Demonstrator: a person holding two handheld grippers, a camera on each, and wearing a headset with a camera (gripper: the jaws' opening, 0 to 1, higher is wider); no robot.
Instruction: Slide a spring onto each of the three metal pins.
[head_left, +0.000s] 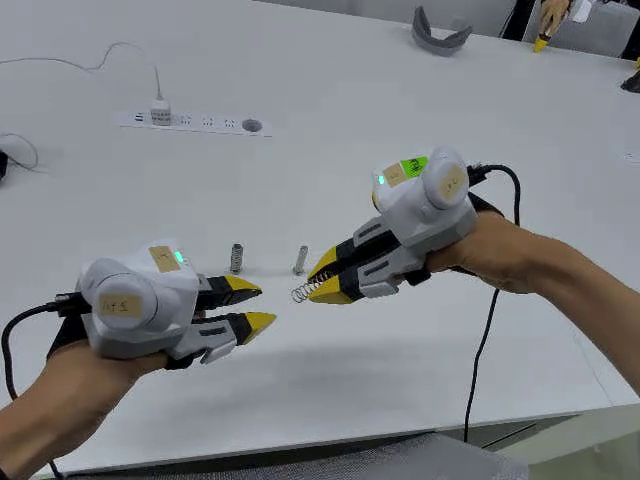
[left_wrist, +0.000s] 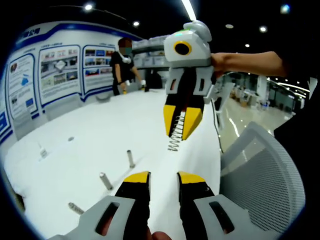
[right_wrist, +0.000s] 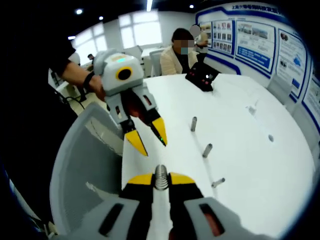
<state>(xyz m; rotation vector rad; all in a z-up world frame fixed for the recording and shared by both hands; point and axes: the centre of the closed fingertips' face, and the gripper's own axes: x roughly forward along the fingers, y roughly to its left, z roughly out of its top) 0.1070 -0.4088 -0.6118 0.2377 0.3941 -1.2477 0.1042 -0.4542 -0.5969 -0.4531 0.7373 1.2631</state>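
Lining the wall beyond the left jaws, blue-headed display boards (left_wrist: 55, 65) carry print too small to read. Under both pairs of jaws lies a white table (head_left: 330, 130); a mesh chair (left_wrist: 265, 170) stands to the right of the left jaws. Far ahead of the jaws in the head view, a white power strip (head_left: 190, 122) lies flat on the table. Each gripper bears tan stickers (head_left: 164, 258) with handwriting that cannot be made out.

Left gripper (head_left: 256, 305): yellow-tipped jaws moderately parted, holding and touching nothing. Right gripper (head_left: 315, 288): jaws closed on a spring (head_left: 302, 292), which juts forward past the tips, above the table and toward the left jaws.

Both gripper views show three metal pins (right_wrist: 207, 150) in a row: upright where that can be judged, ahead and to the right of the right jaws, ahead and to the left of the left jaws. The head view shows two of them just beyond the gap between the grippers; the left one looks ribbed, though whether it carries a spring cannot be told. Each gripper view also shows the opposite gripper head-on.
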